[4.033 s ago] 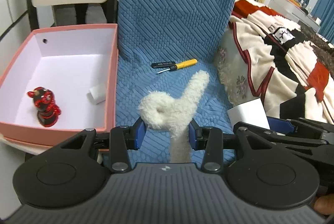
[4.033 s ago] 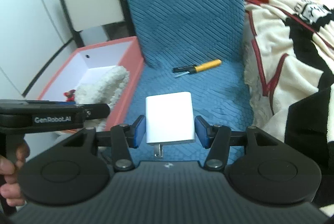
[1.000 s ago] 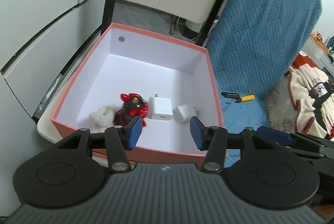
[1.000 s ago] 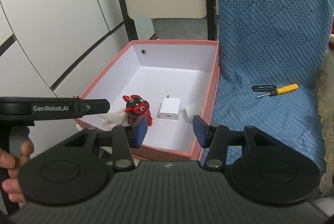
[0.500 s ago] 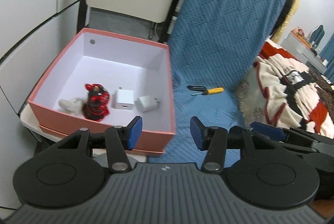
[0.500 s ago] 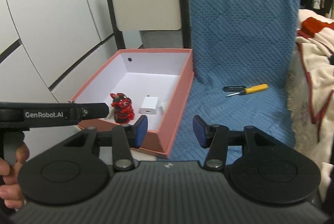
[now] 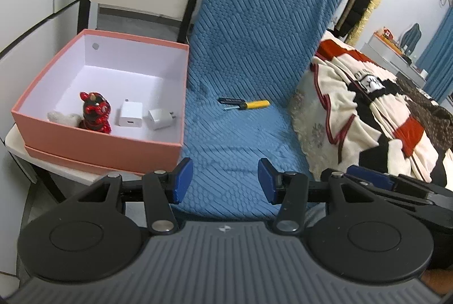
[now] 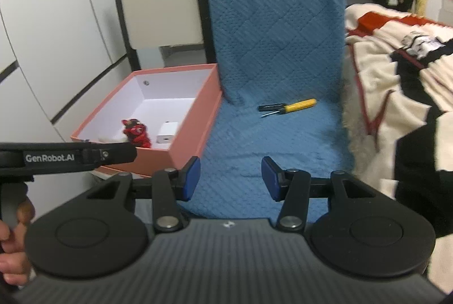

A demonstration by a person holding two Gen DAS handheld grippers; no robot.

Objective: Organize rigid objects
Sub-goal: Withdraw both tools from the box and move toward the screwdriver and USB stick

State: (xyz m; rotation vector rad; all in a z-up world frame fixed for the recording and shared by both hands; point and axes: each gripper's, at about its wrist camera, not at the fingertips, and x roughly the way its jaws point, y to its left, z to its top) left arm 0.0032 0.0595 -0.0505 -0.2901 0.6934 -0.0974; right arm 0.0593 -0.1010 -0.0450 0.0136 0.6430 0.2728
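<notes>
Patterned blanket (image 7: pixel 368 105) beside blue quilted cover (image 7: pixel 254 49).

Both views are evenly and fairly brightly lit by soft indoor light with no harsh glare. The white inside of the pink box (image 7: pixel 119 71) is the brightest area and looks slightly washed out. Soft shadows lie on the blue chair cover (image 7: pixel 240 134) just ahead of the left claw (image 7: pixel 225 180). Fisheye distortion bends the wall panels and chair frame near the edges, and the corners fall dark. The right view is softer, with motion blur on the blanket (image 8: pixel 396 83) and the red figurine (image 8: pixel 136 132).
</notes>
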